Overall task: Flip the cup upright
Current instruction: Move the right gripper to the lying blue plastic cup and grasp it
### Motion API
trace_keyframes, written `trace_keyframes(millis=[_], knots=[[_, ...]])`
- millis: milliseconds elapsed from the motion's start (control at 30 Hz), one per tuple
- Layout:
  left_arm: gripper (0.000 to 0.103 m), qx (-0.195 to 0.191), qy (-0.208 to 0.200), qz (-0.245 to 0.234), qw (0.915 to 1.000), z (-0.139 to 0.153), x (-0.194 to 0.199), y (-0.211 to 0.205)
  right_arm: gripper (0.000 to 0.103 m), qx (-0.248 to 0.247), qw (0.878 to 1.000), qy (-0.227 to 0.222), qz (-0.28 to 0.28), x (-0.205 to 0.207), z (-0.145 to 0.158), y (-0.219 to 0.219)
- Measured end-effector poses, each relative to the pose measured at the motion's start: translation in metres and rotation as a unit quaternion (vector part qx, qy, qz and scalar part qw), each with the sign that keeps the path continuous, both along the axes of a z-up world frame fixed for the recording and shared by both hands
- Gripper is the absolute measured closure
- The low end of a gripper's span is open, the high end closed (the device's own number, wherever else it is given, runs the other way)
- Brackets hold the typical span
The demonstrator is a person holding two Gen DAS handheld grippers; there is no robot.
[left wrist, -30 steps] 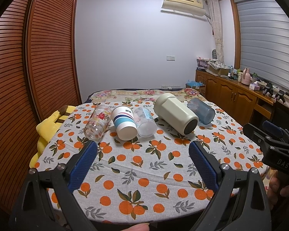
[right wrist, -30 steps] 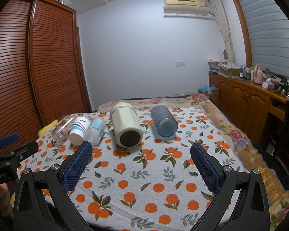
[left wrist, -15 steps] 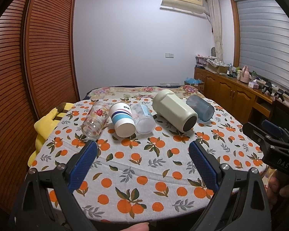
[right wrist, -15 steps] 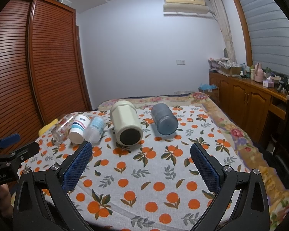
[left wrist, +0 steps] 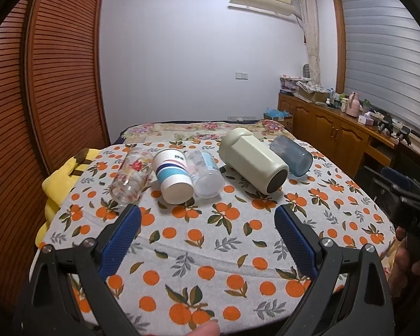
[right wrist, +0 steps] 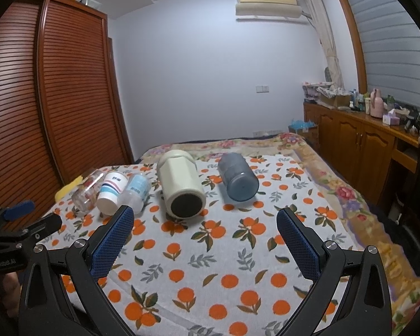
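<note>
Little writing can be read: the white striped cup (left wrist: 173,177) carries a small blue mark near its base that is too blurred to make out, and the left gripper's black body, seen at 9 o'clock in the right wrist view, bears pale lettering that looks like "GenRobot.AI". Five cups lie on their sides in a row across the far half of the orange-print tablecloth (left wrist: 210,240): a clear glass with red flowers (left wrist: 130,177) at 10 o'clock, the striped cup touching it, a clear plastic cup with a pale blue label (left wrist: 205,175) just beside that, then a big cream faceted cup (left wrist: 253,161) with its dark end facing the cameras, and a blue-grey tumbler (left wrist: 292,155) at 1 o'clock behind it. The left gripper (left wrist: 207,224) hovers over the near cloth with its blue pads spread wide and empty; the right gripper (right wrist: 204,226) is likewise wide apart and holds nothing, with the cream cup (right wrist: 182,186) at 12 o'clock. A yellow cushion (left wrist: 57,179) sits at the table's left edge. The near half of the cloth lies bare between grippers and cups.
</note>
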State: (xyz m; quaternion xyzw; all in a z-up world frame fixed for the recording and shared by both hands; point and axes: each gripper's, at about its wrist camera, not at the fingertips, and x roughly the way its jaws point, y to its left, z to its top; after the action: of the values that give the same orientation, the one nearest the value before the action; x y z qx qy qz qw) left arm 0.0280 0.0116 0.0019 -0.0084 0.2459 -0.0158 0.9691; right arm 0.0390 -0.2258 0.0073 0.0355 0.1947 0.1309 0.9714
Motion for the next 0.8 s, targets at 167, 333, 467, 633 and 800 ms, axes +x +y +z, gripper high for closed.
trace_keyframes(millis=[167,333,467,633,800], knots=[[0.006,0.001,0.001,-0.017,0.9999,0.001,0.016,-0.003,0.0,-0.004,1.0,0.011,0.013,0.028,0.01,-0.004],[0.006,-0.002,0.006,-0.031,0.9995,0.004,0.034,-0.006,0.002,-0.02,0.999,0.022,0.024,0.057,0.02,-0.007],[0.006,-0.003,0.013,-0.043,0.999,0.006,0.05,-0.007,0.003,-0.034,0.998,0.035,0.03,0.076,0.025,-0.008],[0.009,-0.012,0.016,-0.059,0.998,0.011,0.071,-0.006,0.006,-0.039,0.996,0.068,0.039,0.108,0.026,-0.011],[0.01,-0.01,0.011,-0.068,0.9975,0.015,0.09,-0.009,0.012,-0.042,0.992,0.104,0.051,0.142,0.021,-0.012]])
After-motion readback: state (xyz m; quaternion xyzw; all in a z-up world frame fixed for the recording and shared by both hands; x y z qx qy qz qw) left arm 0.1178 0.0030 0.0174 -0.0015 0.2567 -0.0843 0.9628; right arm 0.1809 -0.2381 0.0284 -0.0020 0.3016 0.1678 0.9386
